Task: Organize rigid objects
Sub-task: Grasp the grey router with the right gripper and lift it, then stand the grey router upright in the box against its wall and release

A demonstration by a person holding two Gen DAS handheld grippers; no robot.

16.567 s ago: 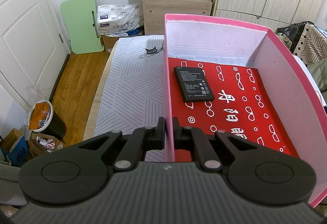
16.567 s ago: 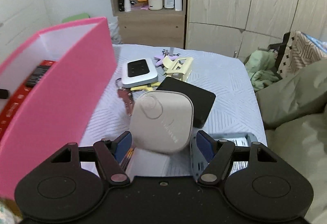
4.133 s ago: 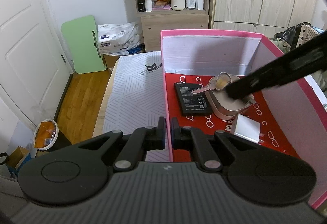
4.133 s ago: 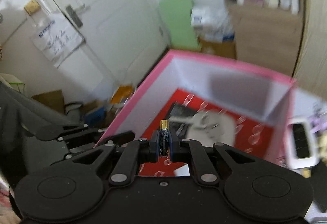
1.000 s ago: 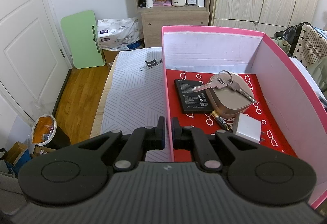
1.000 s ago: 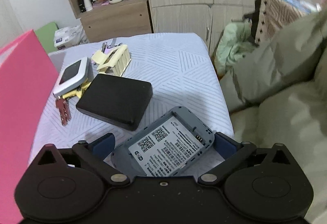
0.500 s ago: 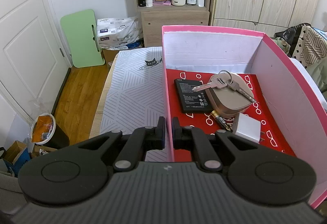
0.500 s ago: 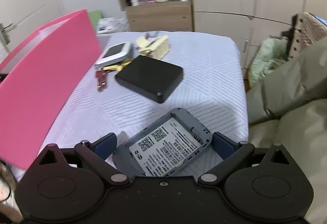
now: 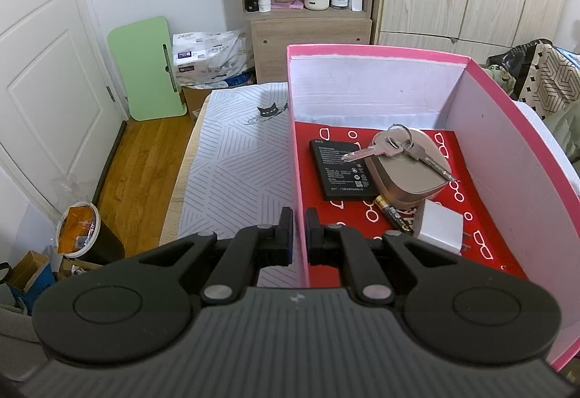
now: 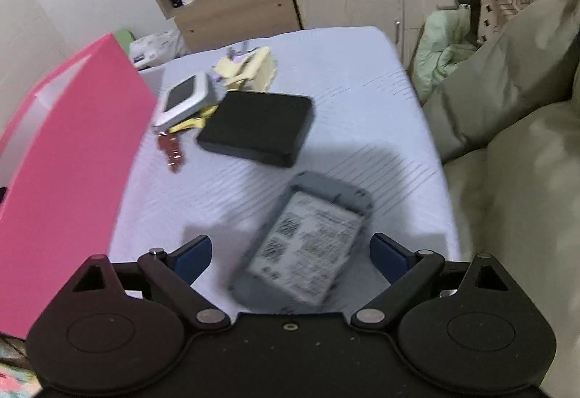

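My left gripper [image 9: 299, 234] is shut on the left wall of the pink box [image 9: 377, 53]. Its red floor holds a black battery pack [image 9: 340, 169], a beige device [image 9: 406, 173] with keys [image 9: 395, 147] on top, an AA battery [image 9: 393, 214] and a white charger [image 9: 438, 225]. My right gripper [image 10: 290, 256] stands open over the bedsheet. A grey device [image 10: 308, 238], label side up and blurred, lies between its blue pads [image 10: 195, 254] without touching them. Beyond it lies a black box [image 10: 257, 127].
Further back on the sheet are a white-and-grey device [image 10: 185, 98], a red key [image 10: 170, 149] and a yellow clip [image 10: 250, 69]. The pink box's outer wall [image 10: 72, 144] rises at the left. Olive bedding [image 10: 507, 144] is piled at the right.
The right wrist view has swung and rolled, so the grey device now sits more lengthwise between the fingers. The pink box has come further into that view. The left gripper has not moved.
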